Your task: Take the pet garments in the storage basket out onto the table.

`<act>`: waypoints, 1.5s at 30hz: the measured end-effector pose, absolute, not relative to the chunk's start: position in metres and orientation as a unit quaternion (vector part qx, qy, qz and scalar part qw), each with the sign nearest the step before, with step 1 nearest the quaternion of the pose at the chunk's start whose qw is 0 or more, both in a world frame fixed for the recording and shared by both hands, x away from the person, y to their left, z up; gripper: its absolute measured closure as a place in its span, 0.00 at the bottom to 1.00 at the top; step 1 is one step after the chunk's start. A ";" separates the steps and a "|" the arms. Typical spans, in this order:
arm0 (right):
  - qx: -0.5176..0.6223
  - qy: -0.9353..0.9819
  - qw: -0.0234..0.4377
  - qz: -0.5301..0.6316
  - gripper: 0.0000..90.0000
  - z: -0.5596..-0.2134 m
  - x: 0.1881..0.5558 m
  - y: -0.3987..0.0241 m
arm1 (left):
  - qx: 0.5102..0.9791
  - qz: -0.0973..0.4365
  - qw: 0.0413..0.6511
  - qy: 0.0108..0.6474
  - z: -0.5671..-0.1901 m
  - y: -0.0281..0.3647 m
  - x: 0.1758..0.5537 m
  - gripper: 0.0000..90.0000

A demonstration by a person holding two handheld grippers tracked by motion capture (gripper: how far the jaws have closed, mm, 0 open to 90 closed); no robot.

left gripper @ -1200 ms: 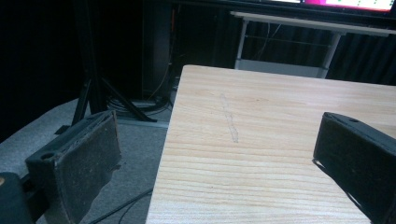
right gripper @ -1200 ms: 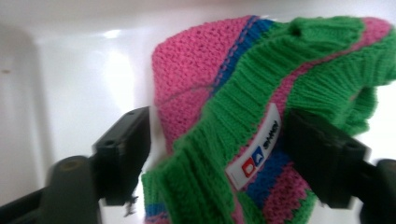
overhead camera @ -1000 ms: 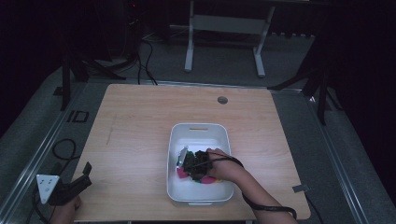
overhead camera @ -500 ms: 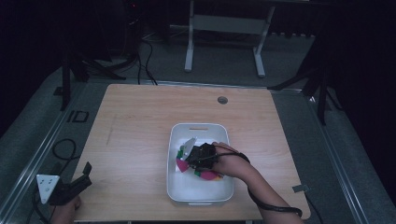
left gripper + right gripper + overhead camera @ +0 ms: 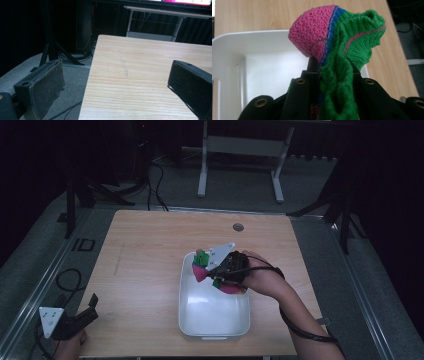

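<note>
Up over the white tub point(image 5: 189, 312) goes the right gripper point(image 5: 206, 268), and it has a catch: its 2 black jaws are clamped tight on a knitted sock point(image 5: 337, 45), pink at the rounded end, green at the ribbed end, with a thin blue band between the 2 colours. From the right gripper view the knit bunches up and bulges above the jaw tips, while more green fabric trails down between the jaws toward the camera. In the high view the sock point(image 5: 201, 266) sits above the tub's far left part, pink and green poking out on the far side of the gripper and a bit more pink below the person's right hand point(image 5: 257, 274). The tub rests on the wooden table point(image 5: 145, 270), right of centre, toward the near edge, and its visible floor looks bare and white. Over at the near left corner, the left gripper point(image 5: 86, 312) hangs off the table's edge, jaws spread wide apart and holding nothing. In its own view, the 2 pads point(image 5: 46, 85) frame the table corner and the grey floor point(image 5: 32, 65) beside it.
</note>
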State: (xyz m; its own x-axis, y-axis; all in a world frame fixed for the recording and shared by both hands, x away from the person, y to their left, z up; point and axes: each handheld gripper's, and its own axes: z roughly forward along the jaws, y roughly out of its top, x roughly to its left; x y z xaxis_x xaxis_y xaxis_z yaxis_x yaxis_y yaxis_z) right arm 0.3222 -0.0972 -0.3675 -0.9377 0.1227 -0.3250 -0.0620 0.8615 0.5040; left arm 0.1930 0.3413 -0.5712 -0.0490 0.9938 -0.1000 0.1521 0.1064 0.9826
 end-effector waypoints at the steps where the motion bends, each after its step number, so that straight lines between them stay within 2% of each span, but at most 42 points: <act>1: 0.016 0.949 0.178 0.262 0.80 -0.365 0.322 -0.100 | 0.500 0.443 0.475 0.573 -0.571 0.341 0.193 0.01; 9: 0.041 0.945 0.200 0.256 0.80 -0.354 0.329 -0.127 | 0.501 0.444 0.474 0.573 -0.571 0.341 0.193 0.01; 24: 0.102 0.938 0.226 0.243 0.80 -0.353 0.344 -0.191 | 0.502 0.443 0.473 0.572 -0.571 0.341 0.193 0.01; 35: 0.166 0.926 0.239 0.242 0.80 -0.358 0.349 -0.256 | 0.501 0.444 0.471 0.574 -0.571 0.341 0.193 0.01; 45: 0.185 0.922 0.243 0.240 0.80 -0.375 0.356 -0.274 | 0.501 0.445 0.471 0.574 -0.571 0.341 0.193 0.01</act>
State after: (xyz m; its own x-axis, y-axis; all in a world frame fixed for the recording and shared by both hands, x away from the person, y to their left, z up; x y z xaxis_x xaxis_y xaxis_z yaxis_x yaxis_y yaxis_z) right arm 0.3562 -0.2735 -0.3749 -0.8139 0.4575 -0.3581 0.2246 0.8163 0.5322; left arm 0.1929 0.3408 -0.5712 -0.0533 0.9941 -0.0950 0.1557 0.1022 0.9825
